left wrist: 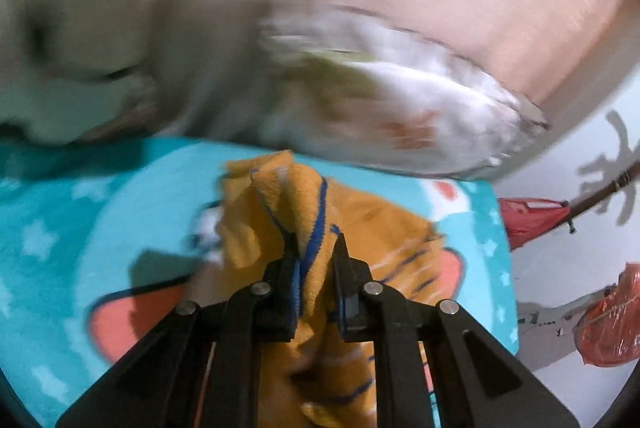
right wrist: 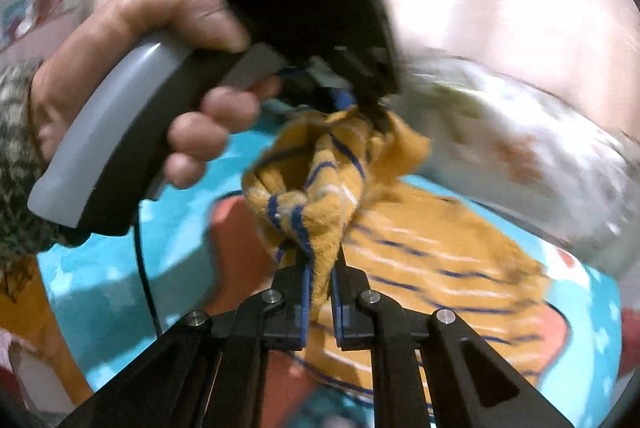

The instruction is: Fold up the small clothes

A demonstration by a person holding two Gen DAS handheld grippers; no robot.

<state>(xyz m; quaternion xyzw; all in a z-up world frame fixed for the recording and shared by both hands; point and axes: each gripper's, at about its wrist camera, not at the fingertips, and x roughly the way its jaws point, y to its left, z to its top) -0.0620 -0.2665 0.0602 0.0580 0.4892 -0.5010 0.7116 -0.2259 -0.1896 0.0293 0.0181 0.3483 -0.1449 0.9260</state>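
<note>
A small orange garment with blue and white stripes (left wrist: pixel 360 224) lies partly lifted over a turquoise cartoon mat (left wrist: pixel 60 228). My left gripper (left wrist: pixel 314 248) is shut on a bunched edge of it. In the right wrist view my right gripper (right wrist: pixel 320 256) is shut on another bunched edge of the same garment (right wrist: pixel 420 260). The left gripper (right wrist: pixel 372 111), held by a hand (right wrist: pixel 132 39), pinches the garment just beyond and above the right one. The two grippers are close together. The views are motion-blurred.
A blurred white plastic bag (left wrist: pixel 420 107) sits past the mat's far edge. Red plastic-wrapped objects (left wrist: pixel 532 220) lie on the floor at the right. The mat (right wrist: pixel 100 268) spreads under both grippers.
</note>
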